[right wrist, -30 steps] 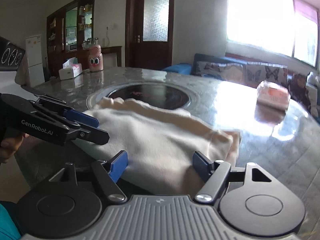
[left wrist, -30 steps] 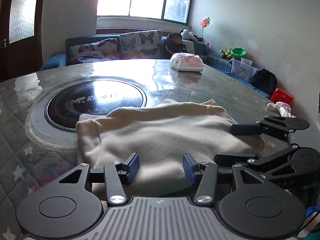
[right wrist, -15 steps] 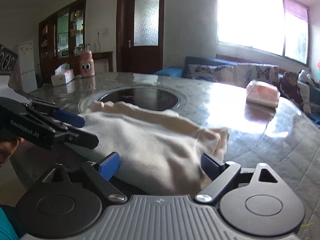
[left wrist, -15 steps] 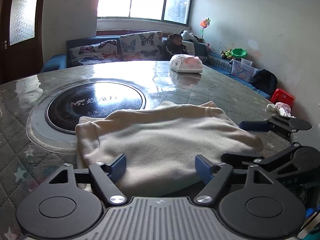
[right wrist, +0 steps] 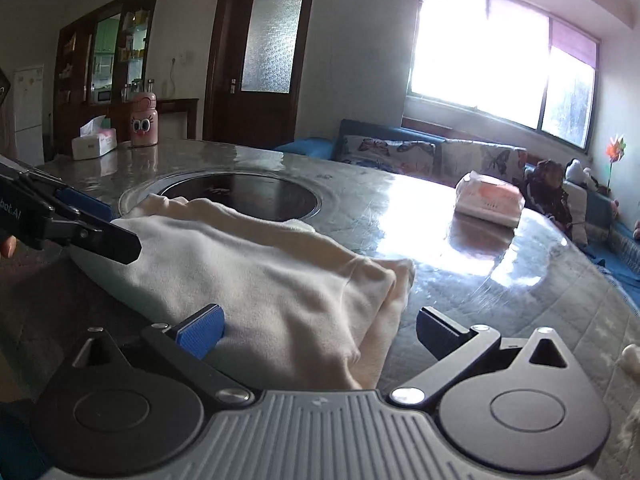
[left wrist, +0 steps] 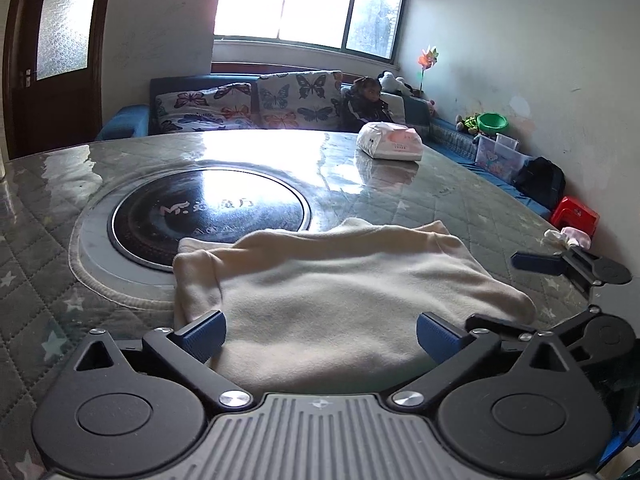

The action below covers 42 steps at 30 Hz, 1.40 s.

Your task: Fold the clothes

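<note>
2 grippers sit at the near edge of the folded cream top (left wrist: 352, 292) on the table (left wrist: 460, 200). left gripper (left wrist: 320, 334) and right gripper (right wrist: 320, 330) are both spread wide, holding nothing.

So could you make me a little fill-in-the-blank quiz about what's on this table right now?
1. The folded garment is ____ in colour.
2. Both the left gripper and the right gripper have their jaws ____.
3. The pink bottle stands beside a ____ box.
4. The sofa cushions show ____ prints.

Missing words: cream; open; tissue; butterfly
</note>
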Available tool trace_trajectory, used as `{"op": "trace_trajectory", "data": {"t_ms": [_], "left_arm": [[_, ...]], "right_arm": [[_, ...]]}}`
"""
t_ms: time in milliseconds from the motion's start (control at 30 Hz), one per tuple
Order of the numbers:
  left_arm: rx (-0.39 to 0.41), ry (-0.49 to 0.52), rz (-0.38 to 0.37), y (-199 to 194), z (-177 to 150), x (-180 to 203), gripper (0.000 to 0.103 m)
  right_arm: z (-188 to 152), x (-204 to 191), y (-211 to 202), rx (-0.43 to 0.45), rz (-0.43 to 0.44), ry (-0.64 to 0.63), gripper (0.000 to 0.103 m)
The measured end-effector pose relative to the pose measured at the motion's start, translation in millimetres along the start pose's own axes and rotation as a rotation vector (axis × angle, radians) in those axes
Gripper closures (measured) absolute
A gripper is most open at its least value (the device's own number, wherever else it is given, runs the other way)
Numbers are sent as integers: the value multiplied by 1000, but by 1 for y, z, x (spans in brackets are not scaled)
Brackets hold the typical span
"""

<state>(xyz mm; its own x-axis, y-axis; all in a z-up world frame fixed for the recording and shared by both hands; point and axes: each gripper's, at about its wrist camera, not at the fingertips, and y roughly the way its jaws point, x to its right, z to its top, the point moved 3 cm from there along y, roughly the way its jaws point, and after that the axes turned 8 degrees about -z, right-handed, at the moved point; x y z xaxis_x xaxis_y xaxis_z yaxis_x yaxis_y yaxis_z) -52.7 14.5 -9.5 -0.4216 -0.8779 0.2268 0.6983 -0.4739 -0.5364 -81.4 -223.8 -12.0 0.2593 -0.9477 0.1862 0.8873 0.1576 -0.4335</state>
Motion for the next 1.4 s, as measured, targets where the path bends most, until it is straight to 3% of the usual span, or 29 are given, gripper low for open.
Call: {"op": "trace_trajectory", "data": {"t_ms": [200, 467, 600, 800, 900, 1000, 1167, 1400], "left_arm": [[11, -34, -8, -1, 3, -6, 0], [9, -40, 36, -4, 7, -13, 0], [18, -41, 69, -4, 10, -19, 0], [27, -62, 75, -2, 11, -26, 0], [30, -45, 75, -2, 14, -26, 0], [12, -43, 66, 3, 17, -27, 0], [-15, -42, 86, 14, 17, -28, 0], [-41, -32, 112, 21, 13, -34, 0]], "right_arm": [[2, 14, 1, 8, -75, -25, 0], [-1, 20, 5, -10, -52, 7, 0], [14, 30, 12, 10, -89, -22, 0], [7, 30, 37, -81, -108, -94, 0], [13, 29, 33, -57, -120, -118, 0], [25, 28, 35, -29, -128, -130, 0], [28, 25, 63, -61, -127, -186, 0], [39, 44, 78, -94, -169, -148, 0]]}}
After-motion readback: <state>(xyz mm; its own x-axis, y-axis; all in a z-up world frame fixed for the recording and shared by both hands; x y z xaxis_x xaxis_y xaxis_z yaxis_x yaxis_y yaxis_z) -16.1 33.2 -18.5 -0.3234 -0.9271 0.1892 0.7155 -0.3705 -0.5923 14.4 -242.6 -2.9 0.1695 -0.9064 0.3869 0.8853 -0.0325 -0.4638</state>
